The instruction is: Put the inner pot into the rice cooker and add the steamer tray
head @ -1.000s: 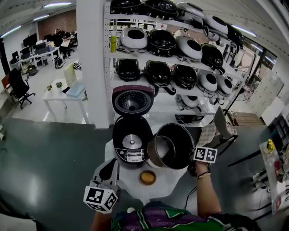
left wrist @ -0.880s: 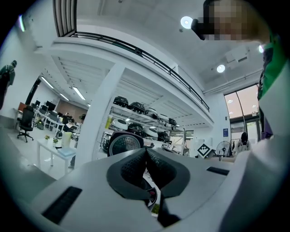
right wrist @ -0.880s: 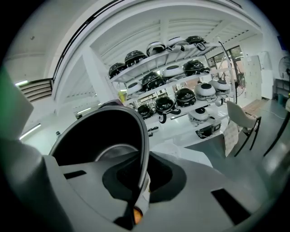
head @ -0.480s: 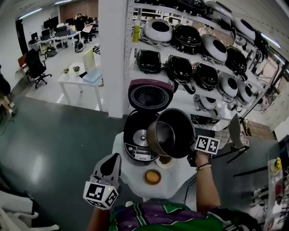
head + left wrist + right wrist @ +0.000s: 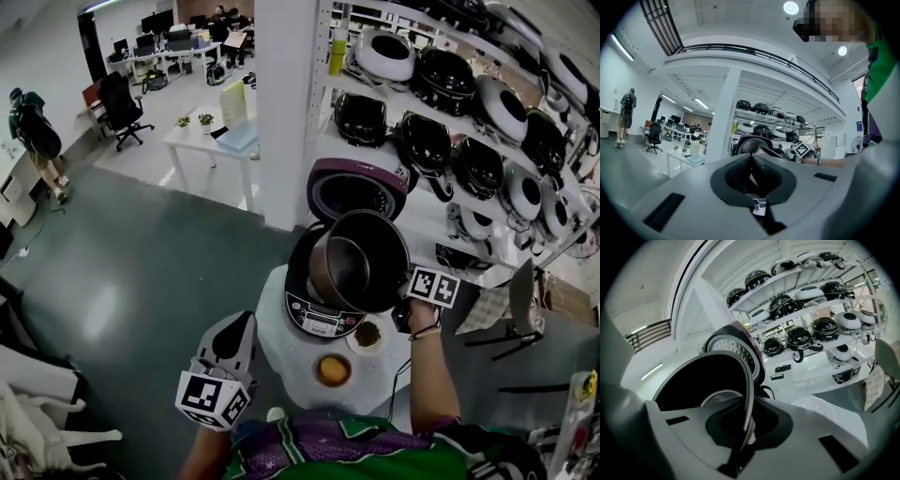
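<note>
Grippers: two, left gripper [image 5: 751, 164] and right gripper [image 5: 744, 430], one marker cube apiece.
Inner pot [image 5: 361, 262]: one, dead centre.
Open rice cooker [image 5: 319, 314]: one.
Small dishes: two, at 6 o'clock of that cooker; orange-filled dish [image 5: 333, 370], dark-filled dish [image 5: 367, 335].
Round table [image 5: 281, 352]: one.
Shelved cookers [image 5: 425, 141]: more than ten, 12 to 3 o'clock; exact tally not possible.
White desk [image 5: 211, 141]: one, 11 o'clock.
Office chair [image 5: 122, 103]: one, 10 o'clock.
Standing person [image 5: 33, 122]: one, 10 o'clock, far edge.

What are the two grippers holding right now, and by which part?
The right gripper clamps the inner pot by its rim; the left gripper is shut on nothing.
</note>
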`<state>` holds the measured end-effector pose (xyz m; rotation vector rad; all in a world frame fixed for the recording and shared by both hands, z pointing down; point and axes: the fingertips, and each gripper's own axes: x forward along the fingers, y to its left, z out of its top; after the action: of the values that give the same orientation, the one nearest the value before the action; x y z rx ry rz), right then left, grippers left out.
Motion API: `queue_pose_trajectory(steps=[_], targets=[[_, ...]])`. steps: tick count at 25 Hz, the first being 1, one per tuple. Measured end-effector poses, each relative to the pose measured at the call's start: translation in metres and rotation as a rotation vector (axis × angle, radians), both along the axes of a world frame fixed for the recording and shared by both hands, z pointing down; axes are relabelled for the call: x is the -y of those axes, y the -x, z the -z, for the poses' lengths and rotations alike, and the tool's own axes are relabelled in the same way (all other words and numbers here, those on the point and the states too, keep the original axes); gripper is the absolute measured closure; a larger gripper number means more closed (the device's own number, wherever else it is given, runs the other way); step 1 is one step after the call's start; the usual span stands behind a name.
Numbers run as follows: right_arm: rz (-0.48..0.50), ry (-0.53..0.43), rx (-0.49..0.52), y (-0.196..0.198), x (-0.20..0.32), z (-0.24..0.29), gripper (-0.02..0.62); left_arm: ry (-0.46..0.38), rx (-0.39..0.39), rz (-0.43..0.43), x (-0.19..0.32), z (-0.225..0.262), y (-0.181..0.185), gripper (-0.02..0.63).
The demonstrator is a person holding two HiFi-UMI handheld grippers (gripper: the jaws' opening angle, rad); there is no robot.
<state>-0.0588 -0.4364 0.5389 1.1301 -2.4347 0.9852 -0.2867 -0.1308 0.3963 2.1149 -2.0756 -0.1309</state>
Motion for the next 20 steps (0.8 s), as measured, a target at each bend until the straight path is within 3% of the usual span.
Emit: queue_pose_trajectory(steps=[8,20], targets=[[0.044,0.032,-0.058,0.026,0.025,-0.036,0.575,0.017,0.03,0.101,0.005,0.004,0.013,0.584],[0.057,0.043,-0.149,0.04,0.041,-0.079,0.574,0.053,0.033,0.163,0.007,-0.006,0.016,0.584]])
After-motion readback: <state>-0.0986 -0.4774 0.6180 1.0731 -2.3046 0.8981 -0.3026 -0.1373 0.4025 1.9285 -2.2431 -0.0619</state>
